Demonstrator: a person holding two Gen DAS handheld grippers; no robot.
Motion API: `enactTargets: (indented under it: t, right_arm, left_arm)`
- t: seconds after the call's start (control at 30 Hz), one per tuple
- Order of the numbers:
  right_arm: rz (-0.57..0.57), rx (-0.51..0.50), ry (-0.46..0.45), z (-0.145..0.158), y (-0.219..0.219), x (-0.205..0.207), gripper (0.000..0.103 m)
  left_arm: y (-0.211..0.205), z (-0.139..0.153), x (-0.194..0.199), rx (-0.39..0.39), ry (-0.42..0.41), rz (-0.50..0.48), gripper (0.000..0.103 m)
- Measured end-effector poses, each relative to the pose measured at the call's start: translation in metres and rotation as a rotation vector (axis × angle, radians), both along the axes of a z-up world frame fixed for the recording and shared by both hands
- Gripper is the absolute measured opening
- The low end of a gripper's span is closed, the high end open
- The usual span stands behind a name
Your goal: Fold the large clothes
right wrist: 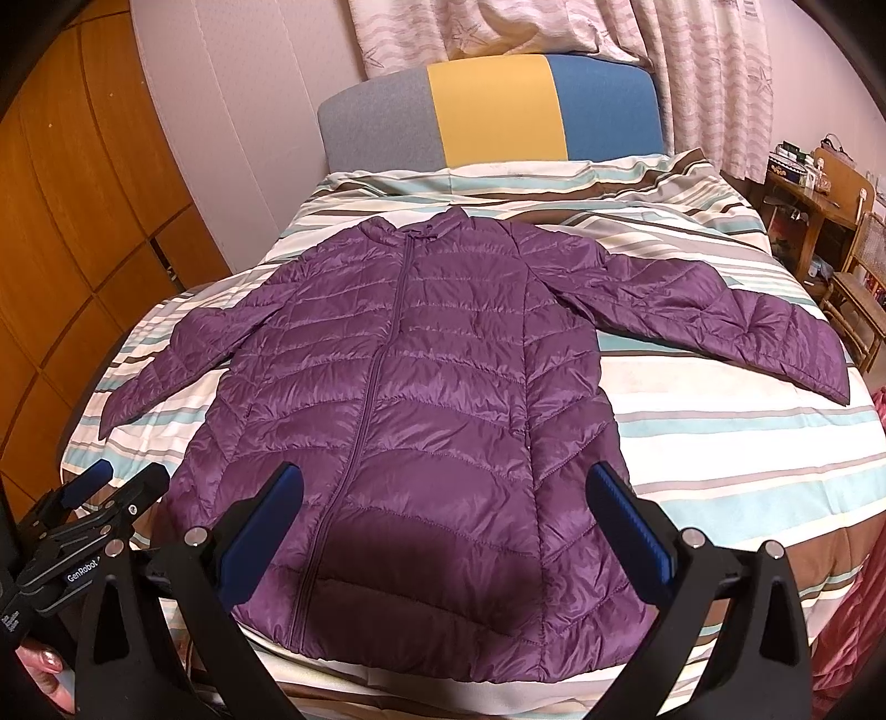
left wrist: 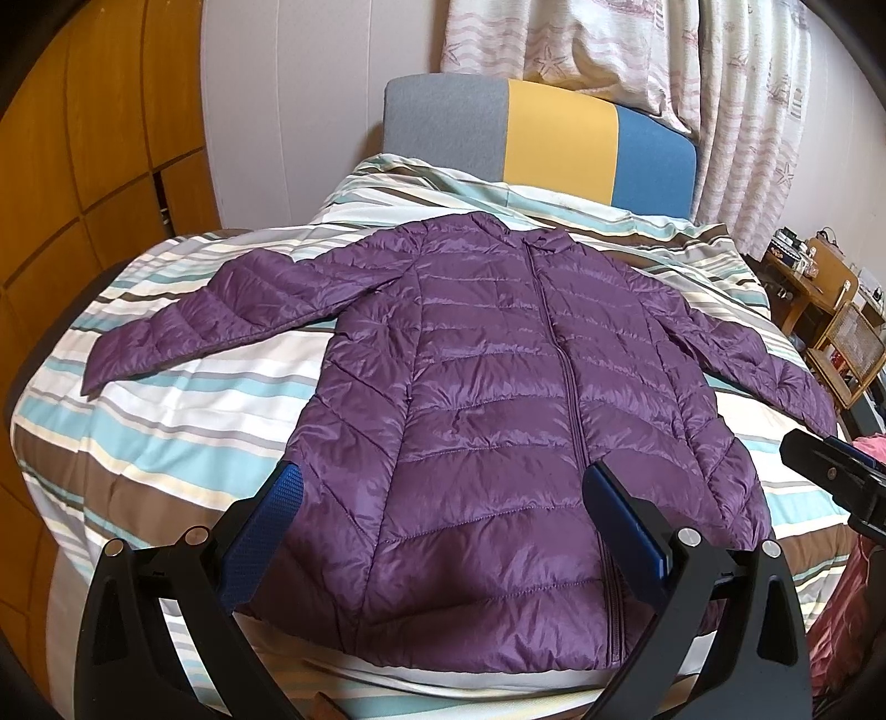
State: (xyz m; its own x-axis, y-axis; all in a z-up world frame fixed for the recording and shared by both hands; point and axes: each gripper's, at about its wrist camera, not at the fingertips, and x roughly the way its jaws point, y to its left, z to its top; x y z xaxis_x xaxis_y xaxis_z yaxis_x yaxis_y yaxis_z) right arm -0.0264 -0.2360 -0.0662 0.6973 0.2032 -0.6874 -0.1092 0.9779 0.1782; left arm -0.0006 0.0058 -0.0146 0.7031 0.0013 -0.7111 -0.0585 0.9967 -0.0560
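The left gripper holds its two blue-padded fingers wide apart above the near hem of the jacket, gripping nothing. The right gripper does the same: two blue-padded fingers spread wide above the near hem, with nothing between them. In the right wrist view the left gripper shows again at the near left, off the jacket's edge, with part of a person's hand at the bottom corner behind it. In the left wrist view the black tip of the right gripper shows at the right edge, beside the jacket's right side.

One purple quilted jacket lies flat and face up on the bed, zipped closed, with its collar at the far end and its hem at the near end. Its two sleeves spread outward and slightly toward the near side, one to the left and one to the right, both resting on the cover.

Under the jacket is one striped duvet in white, teal, grey and brown bands. At the far end stands one headboard in three panels: grey, yellow, blue. Patterned curtains hang behind it. Wooden cabinet doors fill the left side, and wooden furniture stands at the far right.
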Motion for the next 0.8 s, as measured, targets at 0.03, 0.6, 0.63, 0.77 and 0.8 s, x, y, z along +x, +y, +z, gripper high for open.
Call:
enactTargets:
  t: [0.03, 0.6, 0.63, 0.77, 0.8]
  right_arm:
    - [-0.002, 0.002, 0.002, 0.0, 0.0, 0.0, 0.101]
    - [-0.049, 0.097, 0.071, -0.033, -0.035, 0.023, 0.101]
    - [-0.06, 0.099, 0.076, -0.036, -0.039, 0.025, 0.101]
    - [-0.172, 0.134, 0.104, -0.062, -0.082, 0.046, 0.091]
    - [-0.205, 0.153, 0.108, -0.069, -0.096, 0.051, 0.084]
  left_arm:
    - [0.0, -0.001, 0.0, -0.001, 0.003, -0.001, 0.1]
    - [0.011, -0.027, 0.026, -0.031, 0.074, 0.001, 0.1]
    - [0.011, -0.03, 0.032, 0.006, 0.061, 0.015, 0.1]
    - [0.017, -0.04, 0.057, 0.061, 0.051, 0.032, 0.1]
    - [0.019, -0.044, 0.067, 0.066, 0.048, 0.036, 0.1]
